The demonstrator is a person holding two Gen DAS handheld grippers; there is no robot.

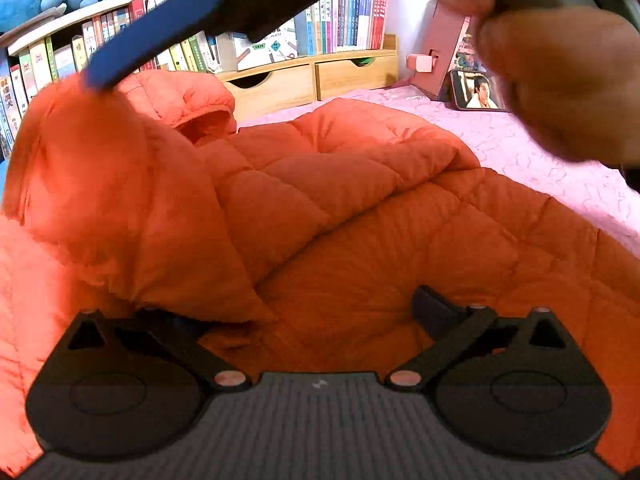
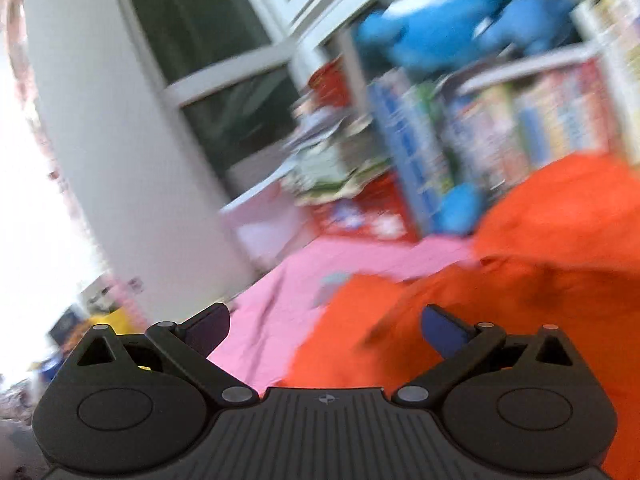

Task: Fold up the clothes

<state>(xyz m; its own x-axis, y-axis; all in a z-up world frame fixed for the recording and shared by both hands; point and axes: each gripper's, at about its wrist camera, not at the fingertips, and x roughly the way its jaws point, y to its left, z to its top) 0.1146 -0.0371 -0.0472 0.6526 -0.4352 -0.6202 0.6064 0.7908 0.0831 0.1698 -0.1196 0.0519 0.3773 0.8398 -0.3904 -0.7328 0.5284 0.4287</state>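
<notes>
An orange quilted jacket [image 1: 360, 208] lies spread on the pink bed cover [image 1: 540, 148], with one side folded over the middle and its hood [image 1: 188, 96] at the back. My left gripper [image 1: 300, 308] hovers low over the near part, jaws wide open; a jacket fold covers its left finger and the pads press nothing. A blue finger [image 1: 120, 60] of the right gripper, held by a hand [image 1: 560, 80], reaches across the top to a raised bulge of jacket. In the blurred right wrist view, my right gripper [image 2: 325, 312] stands open over the jacket [image 2: 520, 280] edge, with nothing gripped.
Behind the bed stand a bookshelf [image 1: 100, 40], two wooden drawers [image 1: 312, 76], a pink box [image 1: 440, 48] and a phone [image 1: 476, 90] with a lit screen. Blue plush toys [image 2: 440, 20] sit on the shelf. A window [image 2: 208, 60] and a white post [image 2: 100, 140] lie left.
</notes>
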